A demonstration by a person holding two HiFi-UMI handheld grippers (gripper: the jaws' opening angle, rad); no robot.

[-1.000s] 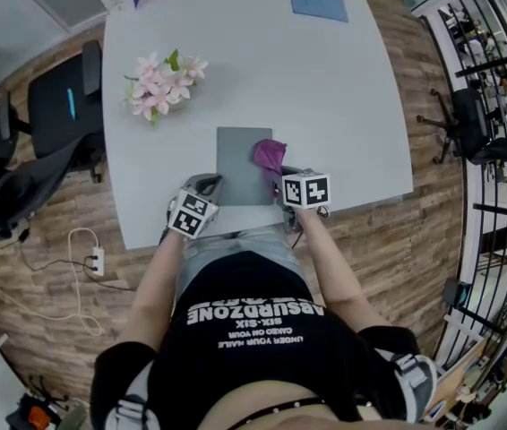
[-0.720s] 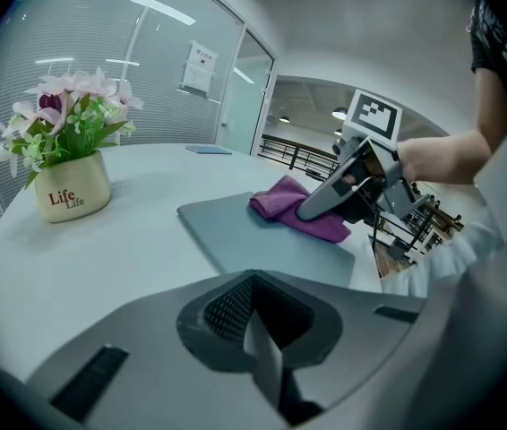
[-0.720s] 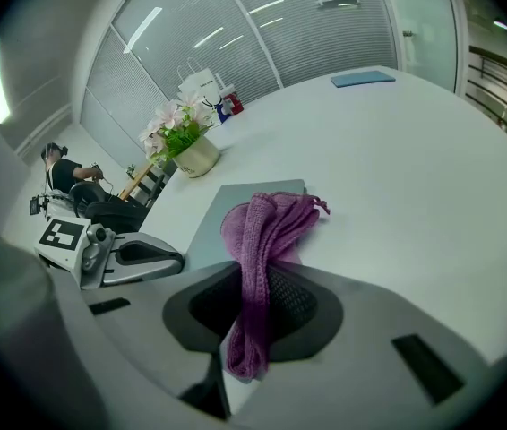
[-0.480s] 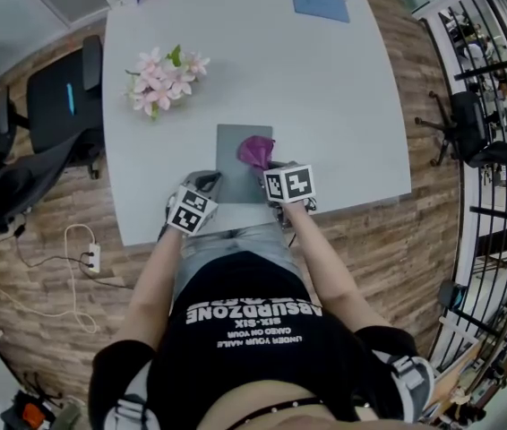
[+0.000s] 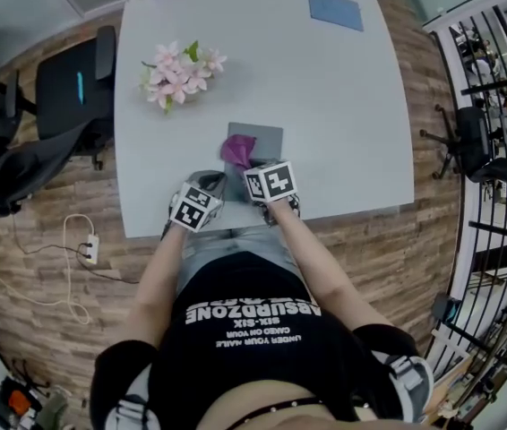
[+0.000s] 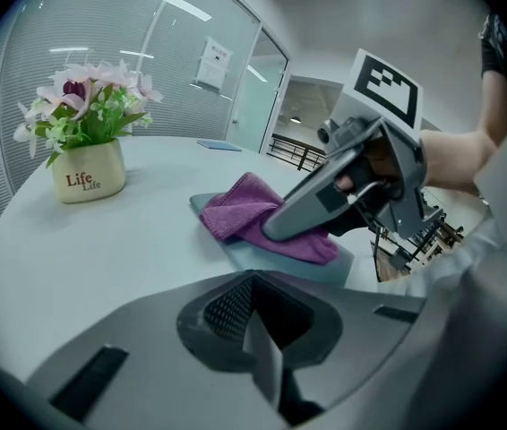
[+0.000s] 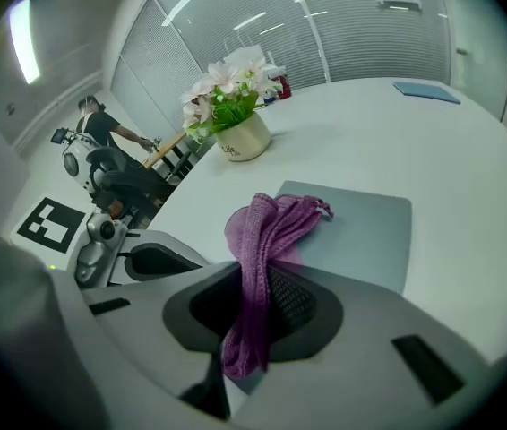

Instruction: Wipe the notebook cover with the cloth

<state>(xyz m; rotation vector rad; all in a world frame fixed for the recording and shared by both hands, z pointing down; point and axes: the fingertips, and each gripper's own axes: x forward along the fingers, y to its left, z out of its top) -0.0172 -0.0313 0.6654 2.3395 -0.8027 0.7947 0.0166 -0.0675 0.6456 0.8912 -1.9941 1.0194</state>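
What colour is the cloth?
Purple. The cloth shows best in the right gripper view.

Purple cloth [image 5: 235, 150], grey notebook [image 5: 268, 139], pale grey table [image 5: 343, 106], pink flowers [image 5: 180, 73], cream pot [image 6: 90, 179], blue pad [image 5: 334, 10]

Black T-shirt [image 5: 253, 352] with white lettering, grey trousers [image 5: 222, 245]

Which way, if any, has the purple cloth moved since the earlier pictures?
Yes: the purple cloth, held by the right gripper, slid from the flat grey notebook's right edge to its left side.
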